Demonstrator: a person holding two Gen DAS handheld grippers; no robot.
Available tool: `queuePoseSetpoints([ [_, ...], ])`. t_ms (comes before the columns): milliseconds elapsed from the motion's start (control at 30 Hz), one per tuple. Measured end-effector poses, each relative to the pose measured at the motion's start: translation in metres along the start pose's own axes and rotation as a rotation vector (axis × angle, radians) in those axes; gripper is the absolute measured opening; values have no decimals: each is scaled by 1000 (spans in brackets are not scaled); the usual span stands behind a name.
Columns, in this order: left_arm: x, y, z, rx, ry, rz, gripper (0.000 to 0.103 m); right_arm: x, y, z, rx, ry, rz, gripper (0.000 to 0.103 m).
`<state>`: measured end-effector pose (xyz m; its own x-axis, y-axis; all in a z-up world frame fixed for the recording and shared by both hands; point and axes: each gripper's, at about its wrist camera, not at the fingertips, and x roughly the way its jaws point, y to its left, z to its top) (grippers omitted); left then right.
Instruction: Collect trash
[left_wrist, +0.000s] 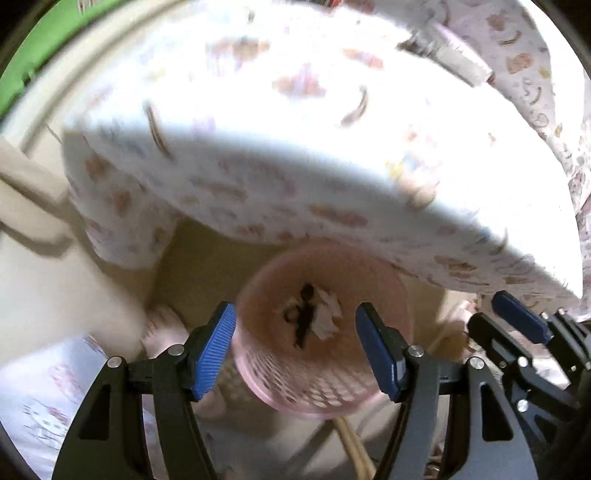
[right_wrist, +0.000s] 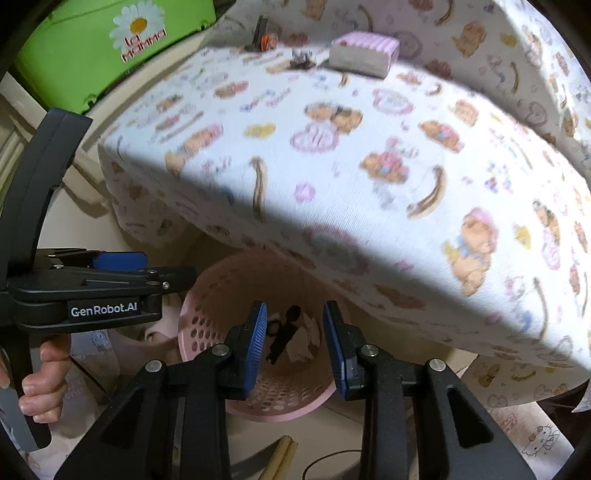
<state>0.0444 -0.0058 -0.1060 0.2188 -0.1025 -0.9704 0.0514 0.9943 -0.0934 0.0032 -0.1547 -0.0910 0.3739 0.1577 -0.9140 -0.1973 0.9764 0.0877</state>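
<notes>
Both my grippers, left (left_wrist: 295, 350) and right (right_wrist: 294, 345), released, empty, above pink basket (right_wrist: 207, 339) on floor below bed edge. Trash (right_wrist: 295, 341) inside basket, directly beneath jaws; neither arm nearer.

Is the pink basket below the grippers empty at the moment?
No, the pink basket already holds crumpled white paper and a dark object.

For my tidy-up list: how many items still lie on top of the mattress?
3: a pink-and-grey block at the far edge, a small dark scrap left of it, an orange-and-black item further left. More may be hidden.
</notes>
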Motion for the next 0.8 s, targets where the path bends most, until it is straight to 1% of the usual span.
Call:
queuePoseSetpoints([
  [67, -11, -6, 1, 41, -61, 48, 67, -8, 0, 1, 7, -26, 3, 36],
  [133, -23, -7, 2, 59, -119, 67, 67, -15, 1, 3, 11, -48, 5, 36],
  [300, -49, -11, 4, 86, -239, 47, 69, -34, 5, 9, 16, -130, 16, 37],
  [333, -54, -11, 5, 81, -265, 44, 69, -38, 6, 10, 15, -145, 21, 40],
  [367, -58, -11, 6, 77, -284, 45, 69, -41, 5, 10, 14, -160, 25, 42],
  [500, -67, -12, 7, 88, -367, 68, 70, -58, 6, 12, 6, -237, 24, 44],
  [633, -68, -9, 14, 79, -407, 66, 71, -70, 7, 18, 2, -299, 10, 46],
  [700, -69, -12, 17, 74, -400, 71, 71, -72, 6, 23, 5, -325, -10, 49],
  [767, -70, -11, 22, 77, -395, 49, 71, -74, 4, 29, 6, -354, -44, 50],
  [800, -71, -10, 24, 75, -400, 54, 72, -75, 3, 32, 6, -366, -59, 50],
])
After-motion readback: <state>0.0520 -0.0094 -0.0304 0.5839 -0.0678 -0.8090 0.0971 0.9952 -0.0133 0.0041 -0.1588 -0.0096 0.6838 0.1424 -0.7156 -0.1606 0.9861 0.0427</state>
